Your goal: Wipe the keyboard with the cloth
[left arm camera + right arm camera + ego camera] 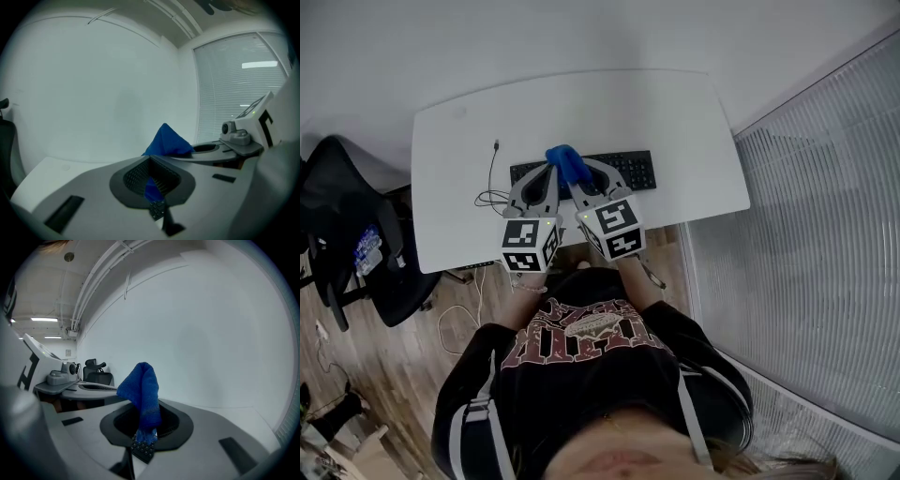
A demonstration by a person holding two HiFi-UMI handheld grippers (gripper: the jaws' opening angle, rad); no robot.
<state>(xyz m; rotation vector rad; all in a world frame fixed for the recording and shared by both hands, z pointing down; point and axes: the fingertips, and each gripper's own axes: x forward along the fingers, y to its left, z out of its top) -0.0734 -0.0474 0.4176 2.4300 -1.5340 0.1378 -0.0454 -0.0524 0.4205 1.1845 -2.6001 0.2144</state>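
Observation:
A black keyboard (630,172) lies on the white desk (675,117). My right gripper (575,180) is shut on a blue cloth (565,161), just above the keyboard's left half. In the right gripper view the cloth (143,390) stands folded up out of the jaws of the right gripper (146,425), with keys (143,447) showing below. My left gripper (549,174) sits close beside it on the left, its jaws together. The left gripper view shows the left gripper (152,180) with cloth (168,140) just beyond its tips and keys (158,209) underneath.
A thin black cable (491,180) loops on the desk left of the keyboard. A black office chair (347,230) stands at the desk's left end. A ribbed glass wall (825,234) runs along the right. The desk's near edge is by the person's body.

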